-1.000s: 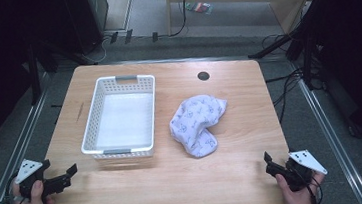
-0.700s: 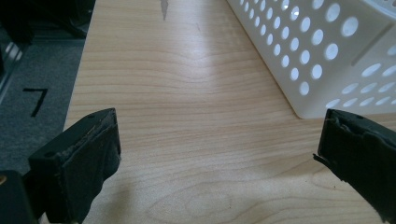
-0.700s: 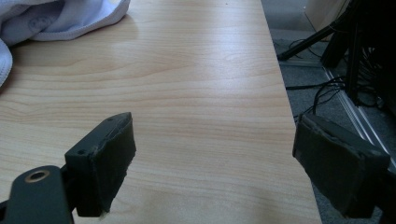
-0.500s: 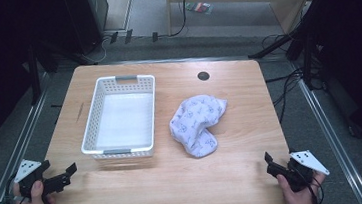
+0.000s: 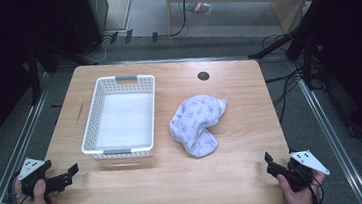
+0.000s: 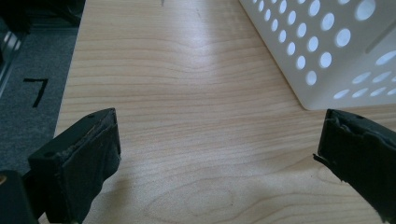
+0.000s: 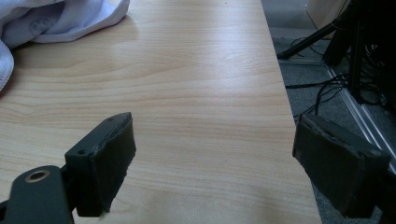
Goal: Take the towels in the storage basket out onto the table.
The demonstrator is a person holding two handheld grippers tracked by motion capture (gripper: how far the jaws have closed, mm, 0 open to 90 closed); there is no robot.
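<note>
A crumpled white cloth with a small print [image 5: 197, 124] lies on the wooden table [image 5: 236, 177], right of centre; its edge shows at the upper left in the right gripper view [image 7: 56, 21]. A white perforated basket [image 5: 119, 115] stands empty left of the cloth, and its corner [image 6: 336, 51] appears in the left gripper view. My left gripper [image 5: 65, 176] rests at the near left corner, held in a hand, open with nothing between its jaws [image 6: 215, 154]. My right gripper [image 5: 271, 163] sits at the near right corner, open and empty too [image 7: 212, 163].
A round black cable hole [image 5: 203, 75] sits near the table's far edge. Grey floor with metal rails [image 5: 330, 133] and cables [image 5: 289, 96] surrounds the table. A "7" mark [image 6: 36, 88] is on the floor to the left. Bare wood lies between the grippers.
</note>
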